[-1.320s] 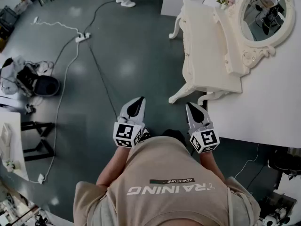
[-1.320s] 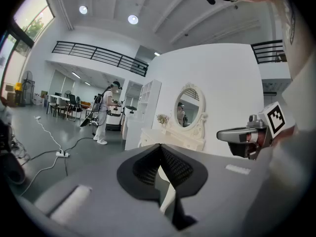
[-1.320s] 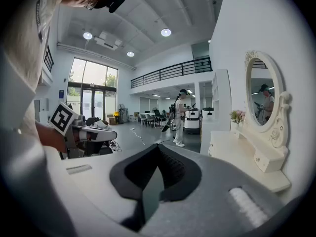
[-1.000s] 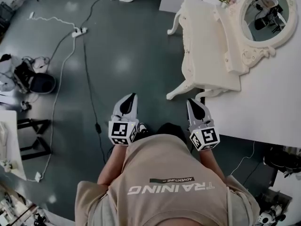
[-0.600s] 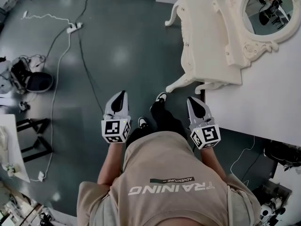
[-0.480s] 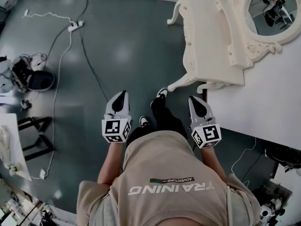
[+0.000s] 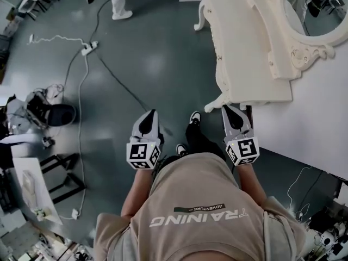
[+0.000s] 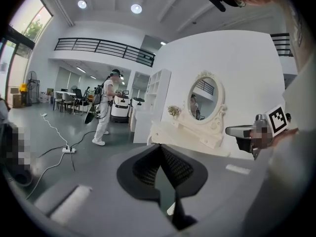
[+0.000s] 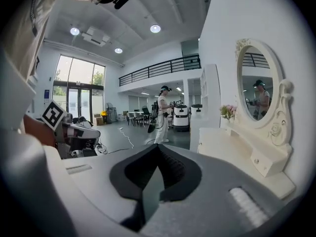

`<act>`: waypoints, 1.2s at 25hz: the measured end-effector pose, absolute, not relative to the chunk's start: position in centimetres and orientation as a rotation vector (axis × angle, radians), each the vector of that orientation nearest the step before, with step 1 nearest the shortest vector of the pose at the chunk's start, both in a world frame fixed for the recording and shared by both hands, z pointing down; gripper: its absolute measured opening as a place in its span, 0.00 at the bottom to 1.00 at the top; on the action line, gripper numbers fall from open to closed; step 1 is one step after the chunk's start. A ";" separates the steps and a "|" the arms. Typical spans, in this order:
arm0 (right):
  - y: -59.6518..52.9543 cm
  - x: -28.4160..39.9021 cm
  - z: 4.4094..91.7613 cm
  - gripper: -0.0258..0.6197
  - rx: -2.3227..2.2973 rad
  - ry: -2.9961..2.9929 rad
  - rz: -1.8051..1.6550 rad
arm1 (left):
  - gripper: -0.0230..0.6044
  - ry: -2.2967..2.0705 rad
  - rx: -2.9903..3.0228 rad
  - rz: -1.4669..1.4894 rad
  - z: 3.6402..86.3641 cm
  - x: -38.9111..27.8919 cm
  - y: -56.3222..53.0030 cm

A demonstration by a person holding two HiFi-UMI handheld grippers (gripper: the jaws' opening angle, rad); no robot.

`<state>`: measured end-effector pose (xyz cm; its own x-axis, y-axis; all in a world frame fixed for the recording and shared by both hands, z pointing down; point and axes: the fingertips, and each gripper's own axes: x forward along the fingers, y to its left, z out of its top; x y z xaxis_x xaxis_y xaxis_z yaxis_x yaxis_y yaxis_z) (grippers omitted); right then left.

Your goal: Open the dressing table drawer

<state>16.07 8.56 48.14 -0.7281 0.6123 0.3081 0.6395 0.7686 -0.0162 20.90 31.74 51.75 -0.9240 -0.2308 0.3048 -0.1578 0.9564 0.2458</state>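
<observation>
Both tools, the left gripper (image 7: pixel 150 114) and the right gripper (image 7: pixel 230 111), are clenched with nothing between the jaws. The dressing table (image 7: pixel 244 48) stands ahead on the right, its near corner just beside the right gripper's tip. Open floor (image 7: pixel 157 64) spreads leftward, crossed by a cable (image 7: pixel 117 80).

2 hand-held grippers (image 7: pixel 151 113) (image 7: pixel 228 109), 1 dressing tbl (image 7: pixel 244 48), 1 mirror (image 7: pixel 322 4)

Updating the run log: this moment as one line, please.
stage: pre-contact | left gripper: shut, empty | right gripper: shut, empty | table: untouched, nearest right gripper
</observation>
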 end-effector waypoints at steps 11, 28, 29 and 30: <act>7.7 2.7 48.1 0.04 -0.973 -2.712 -0.040 | 0.07 -2.797 0.342 -0.168 47.4 6.6 30.4; 7.9 -5.2 49.6 0.04 -0.847 -2.676 -0.175 | 0.07 -2.704 0.569 -0.237 49.6 -7.4 28.5; 8.3 -5.8 49.6 0.04 -0.823 -2.679 -0.178 | 0.07 -2.694 0.594 -0.248 49.9 -8.4 28.7; 8.6 -6.4 49.5 0.04 -0.798 -2.682 -0.179 | 0.07 -2.685 0.622 -0.260 50.0 -9.5 28.8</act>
<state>-6.42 8.65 49.54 -0.7861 0.5077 0.3525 0.5500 0.8348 0.0242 -9.46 28.79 50.03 -0.8335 -0.4552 0.3132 -0.3867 0.8854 0.2578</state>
